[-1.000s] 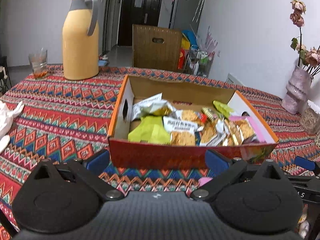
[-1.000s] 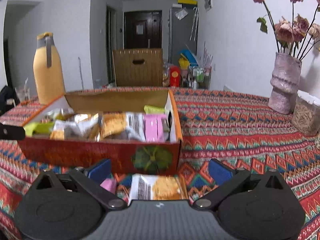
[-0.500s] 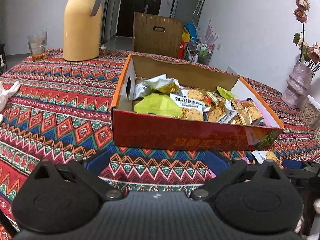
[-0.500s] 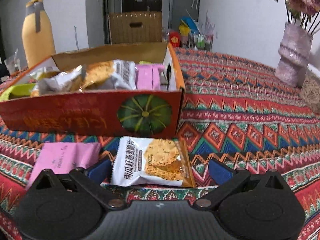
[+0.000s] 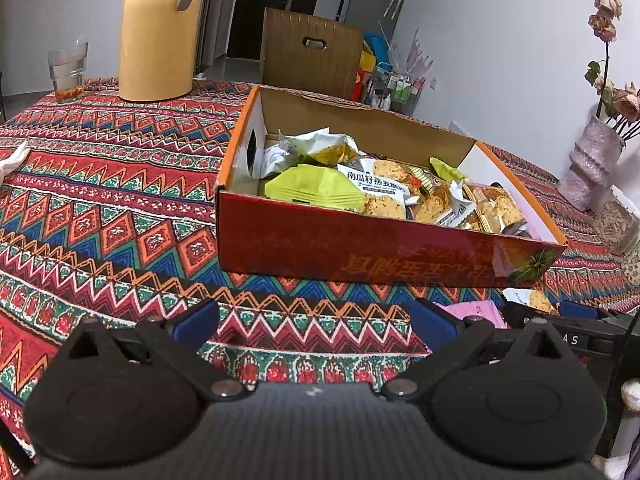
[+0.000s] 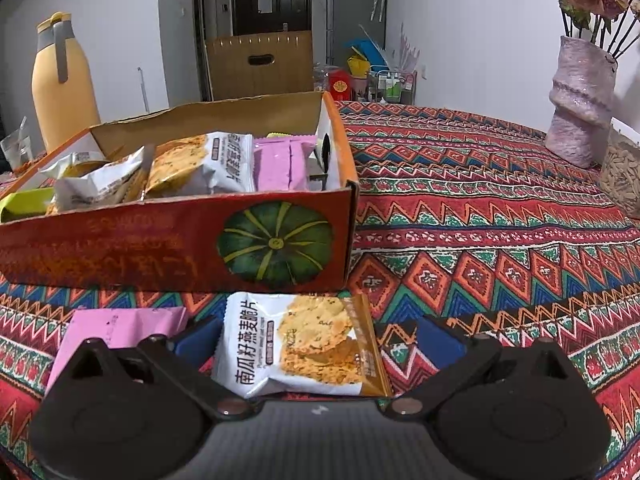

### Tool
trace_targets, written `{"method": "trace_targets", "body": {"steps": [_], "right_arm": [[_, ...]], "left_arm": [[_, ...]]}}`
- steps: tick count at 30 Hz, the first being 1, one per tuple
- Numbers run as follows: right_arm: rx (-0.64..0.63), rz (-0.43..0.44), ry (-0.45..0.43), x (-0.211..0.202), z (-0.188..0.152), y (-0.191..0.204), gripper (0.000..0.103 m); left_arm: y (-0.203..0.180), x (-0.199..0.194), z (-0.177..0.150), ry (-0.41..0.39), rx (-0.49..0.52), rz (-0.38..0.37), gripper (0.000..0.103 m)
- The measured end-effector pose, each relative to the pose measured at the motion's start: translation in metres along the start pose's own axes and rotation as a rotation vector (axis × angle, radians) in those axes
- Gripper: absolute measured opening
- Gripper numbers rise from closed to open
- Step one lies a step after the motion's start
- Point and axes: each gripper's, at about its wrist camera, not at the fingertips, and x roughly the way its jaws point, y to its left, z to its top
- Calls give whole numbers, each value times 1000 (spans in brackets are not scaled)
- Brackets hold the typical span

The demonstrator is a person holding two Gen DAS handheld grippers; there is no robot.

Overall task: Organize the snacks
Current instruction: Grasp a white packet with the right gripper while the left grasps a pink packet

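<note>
An open red cardboard box (image 5: 360, 244) (image 6: 120, 252) holds several snack packets on the patterned tablecloth. In front of it lie a white oat-crisp packet (image 6: 298, 346) (image 5: 528, 300) and a pink packet (image 6: 116, 328) (image 5: 476, 314). My right gripper (image 6: 318, 340) is open, low over the table, its blue-padded fingers on either side of the white packet without touching it. My left gripper (image 5: 314, 318) is open and empty, hovering before the box's front left, with bare cloth between its fingers. The right gripper's black body shows at the right edge of the left wrist view.
A yellow thermos jug (image 5: 160, 32) (image 6: 60, 84) and a glass (image 5: 66, 76) stand at the back left. A pink vase with dried roses (image 6: 580, 100) (image 5: 588, 172) and a jar of seeds (image 6: 624, 172) are at the right. A wooden chair (image 5: 312, 56) is behind the table.
The right gripper has dropped and closed in on the white packet, which now lies between its open fingers. The left gripper has risen and tipped, looking further down into the box.
</note>
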Motion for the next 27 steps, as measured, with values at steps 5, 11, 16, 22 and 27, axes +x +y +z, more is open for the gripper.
{"method": "trace_targets", "body": {"steps": [5, 11, 16, 22, 27], "right_arm": [[-3, 15, -23, -10, -1, 0, 69], [13, 42, -38, -20, -6, -4, 52], [38, 44, -50, -26, -9, -9, 13], [38, 42, -99, -39, -15, -11, 12], [22, 31, -132, -47, -19, -9, 12]], "left_arm": [[0, 1, 0, 3, -4, -2, 103], [1, 2, 0, 6, -8, -4, 103], [0, 2, 0, 6, -9, -2, 103], [1, 3, 0, 7, -8, 0, 103], [1, 4, -1, 8, -8, 2, 103]]}}
